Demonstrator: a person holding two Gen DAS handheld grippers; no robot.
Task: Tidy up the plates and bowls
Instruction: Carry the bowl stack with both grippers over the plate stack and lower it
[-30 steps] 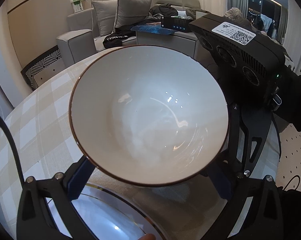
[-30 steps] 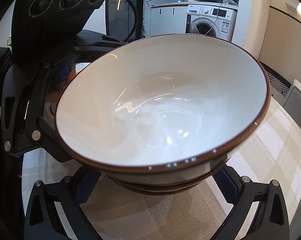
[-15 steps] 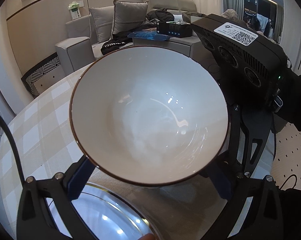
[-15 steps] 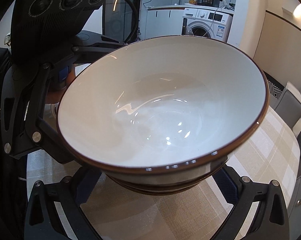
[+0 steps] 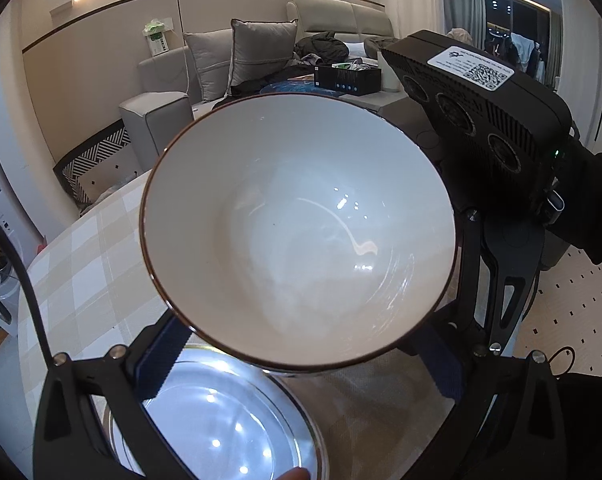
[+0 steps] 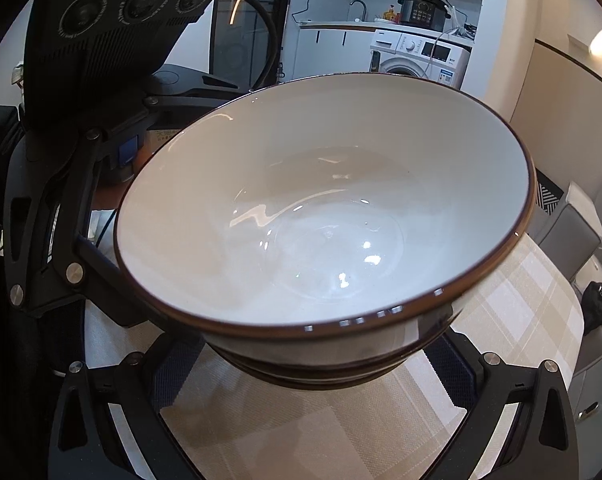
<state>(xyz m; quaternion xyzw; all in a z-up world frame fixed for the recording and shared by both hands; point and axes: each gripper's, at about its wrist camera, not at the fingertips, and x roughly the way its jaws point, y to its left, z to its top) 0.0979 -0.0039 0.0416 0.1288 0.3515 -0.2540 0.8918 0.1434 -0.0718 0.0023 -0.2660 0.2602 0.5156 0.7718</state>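
Bowls (image 6: 325, 240): 2 nested; plate (image 5: 221, 420): 1.

table (image 5: 81, 264) — beige checked cloth | on it — glass plate (image 5: 205, 412), near edge

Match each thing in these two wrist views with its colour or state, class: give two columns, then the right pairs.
Things:
1. bowl
2. plate
3. tablecloth
4. washing machine

Descriptions:
A. beige checks
B. white inside, brown rim, held up between both grippers
C. under a kitchen counter
D. flat on the table, shiny, below the bowl

Pairs: 1-B, 2-D, 3-A, 4-C
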